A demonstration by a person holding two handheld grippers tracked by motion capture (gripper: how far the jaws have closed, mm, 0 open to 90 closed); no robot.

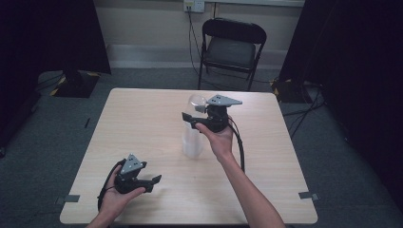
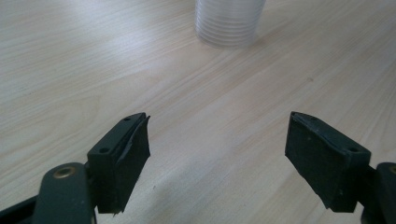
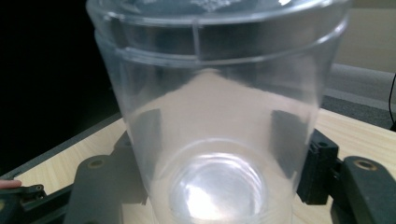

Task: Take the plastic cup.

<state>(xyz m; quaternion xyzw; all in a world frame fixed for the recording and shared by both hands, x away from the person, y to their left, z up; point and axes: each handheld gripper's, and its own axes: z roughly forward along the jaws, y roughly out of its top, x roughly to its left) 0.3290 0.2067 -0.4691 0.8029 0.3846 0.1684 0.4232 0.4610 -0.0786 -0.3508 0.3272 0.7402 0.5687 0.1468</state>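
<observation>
The right gripper (image 1: 192, 119) clamps a clear cup (image 3: 219, 116) upright, mouth up, lifted above the stack of cups (image 1: 192, 142) mid-table. The left gripper (image 2: 217, 158) rests near the front edge, jaws wide. Its view shows the stack's ribbed base (image 2: 229, 23).

Each tool is black, the left tool (image 1: 157, 180) and the right tool (image 1: 187, 117) alike, with a grey three-cornered plate on top pierced by small holes and a black cable trailing back past the wrist. In the left gripper view the jaws are flat wedge-shaped blocks with dark pads, small screw holes and a brass-coloured rivet at the arm joint. The person's forearms are bare, with no sleeves in sight.
</observation>
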